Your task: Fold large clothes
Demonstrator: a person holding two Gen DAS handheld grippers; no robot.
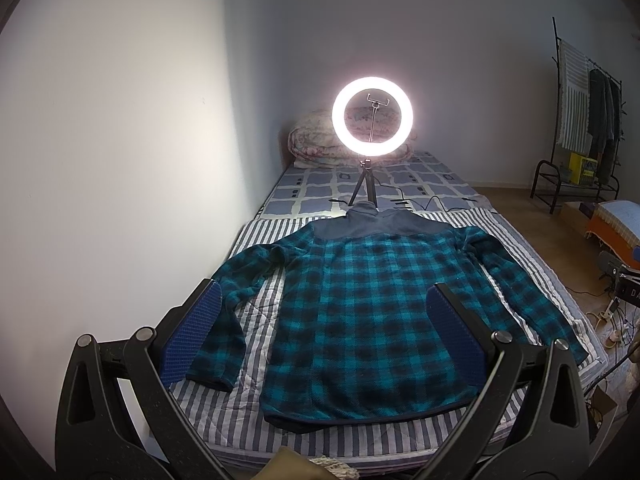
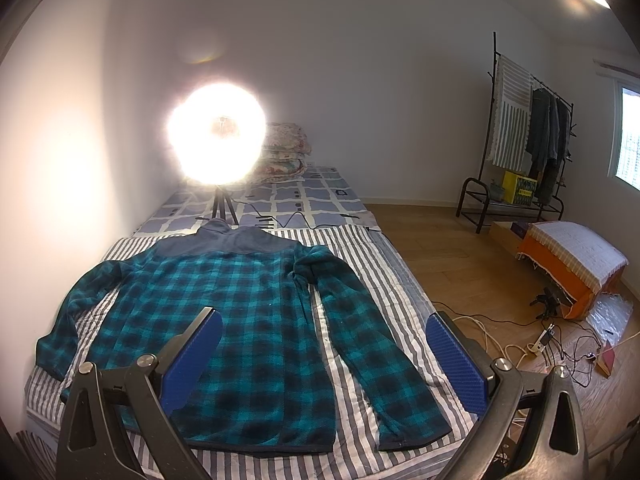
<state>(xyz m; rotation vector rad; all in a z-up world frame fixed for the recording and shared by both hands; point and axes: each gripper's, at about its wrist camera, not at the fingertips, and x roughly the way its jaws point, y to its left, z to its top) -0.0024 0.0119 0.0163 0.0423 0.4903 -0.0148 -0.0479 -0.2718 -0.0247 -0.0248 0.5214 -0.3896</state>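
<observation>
Only two white letters, "DA", on a dark box (image 1: 630,294) at the right edge of the left wrist view; rest cut off.

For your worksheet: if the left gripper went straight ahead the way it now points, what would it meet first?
Most likely the plaid jacket: the open left gripper aims forward and down at its body, spread flat on the striped blanket. Depth is uncertain in a fisheye view.

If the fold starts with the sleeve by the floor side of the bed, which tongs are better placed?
Probably the right tongs: open, and that sleeve runs between their fingers in the right wrist view. The left tongs, also open, frame the jacket body and the wall-side sleeve instead.
</observation>
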